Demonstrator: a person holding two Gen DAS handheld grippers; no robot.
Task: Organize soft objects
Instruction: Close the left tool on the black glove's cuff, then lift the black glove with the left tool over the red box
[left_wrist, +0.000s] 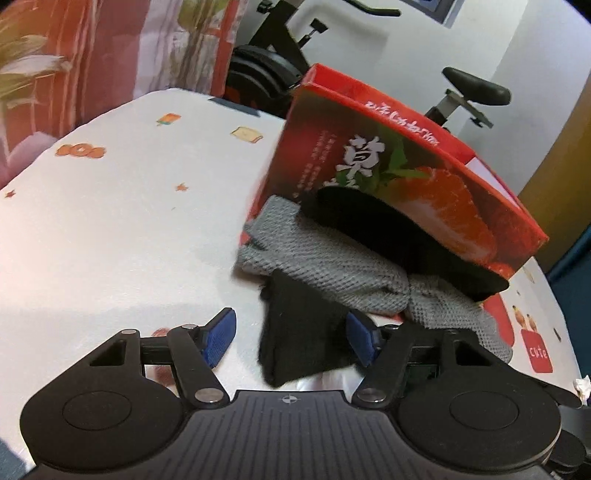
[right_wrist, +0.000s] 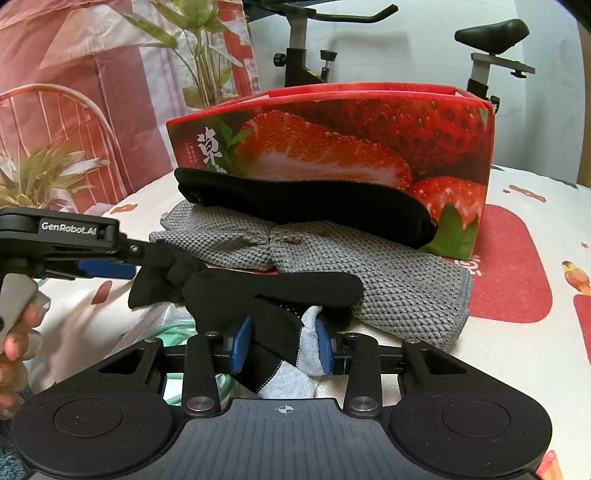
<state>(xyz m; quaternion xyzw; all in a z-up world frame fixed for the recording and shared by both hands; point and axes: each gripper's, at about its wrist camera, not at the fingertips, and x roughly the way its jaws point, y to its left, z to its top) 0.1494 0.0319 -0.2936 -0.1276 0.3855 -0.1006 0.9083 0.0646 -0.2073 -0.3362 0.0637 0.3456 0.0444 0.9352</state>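
A red strawberry box stands on the white patterned cloth. A black pad leans against its front. A grey knitted cloth lies below it. A black sock with a grey heel lies in front. My right gripper is shut on the sock's grey-and-black part. My left gripper is open, with the sock's end between its blue pads; it shows at the left in the right wrist view.
An exercise bike stands behind the box. A floral curtain hangs at the left. The cloth-covered surface spreads left of the box. A hand shows at the left edge. Clear plastic lies under the sock.
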